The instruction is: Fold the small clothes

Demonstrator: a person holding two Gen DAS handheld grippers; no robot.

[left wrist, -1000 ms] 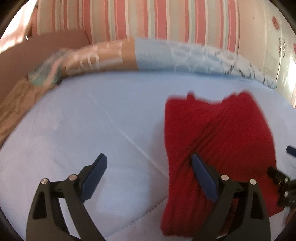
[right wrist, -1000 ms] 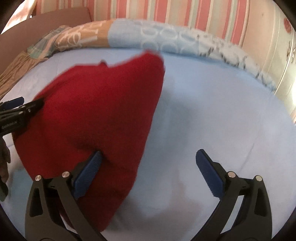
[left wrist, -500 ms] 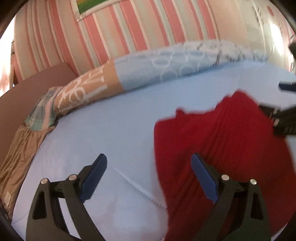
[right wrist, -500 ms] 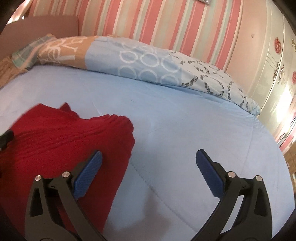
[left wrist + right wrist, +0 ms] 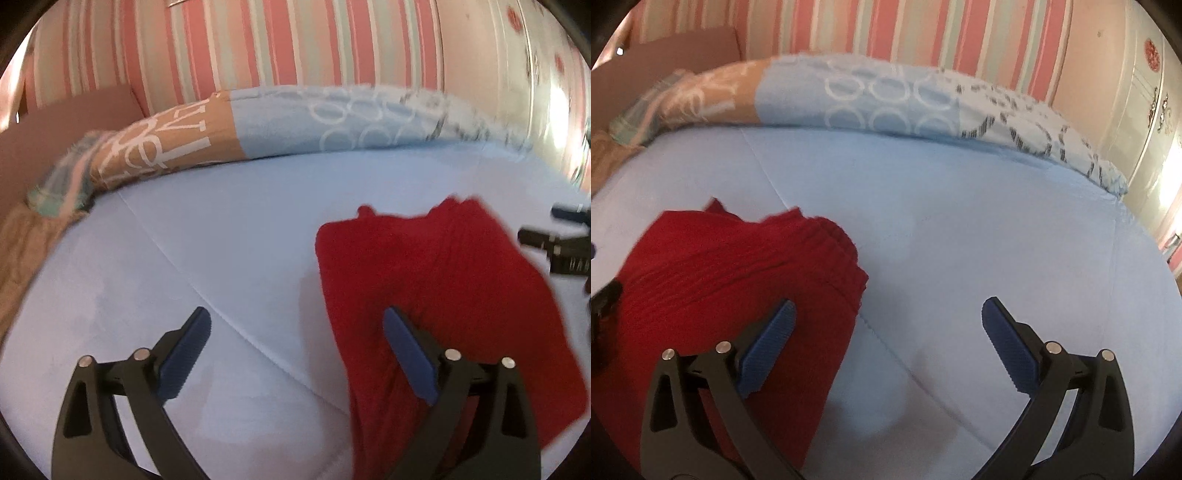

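Note:
A red ribbed knit garment (image 5: 443, 295) lies folded on the light blue bed sheet (image 5: 221, 258). My left gripper (image 5: 295, 328) is open above the garment's left edge, with its right fingertip over the red cloth. In the right wrist view the garment (image 5: 720, 280) lies at lower left. My right gripper (image 5: 886, 321) is open above the garment's right edge, with its left fingertip over the cloth and its right one over bare sheet (image 5: 979, 240). The right gripper's fingers (image 5: 554, 240) show at the left view's right edge. Neither gripper holds anything.
A rolled patterned quilt (image 5: 295, 125) in orange, blue and white lies along the far side of the bed (image 5: 886, 96). A striped pink wall (image 5: 258, 48) stands behind it. A brown headboard (image 5: 55, 129) is at far left. A white cabinet (image 5: 1145, 110) stands at far right.
The garment, held up and spread a second ago, now lies flat on the sheet. Both grippers have pulled back from it and stayed open.

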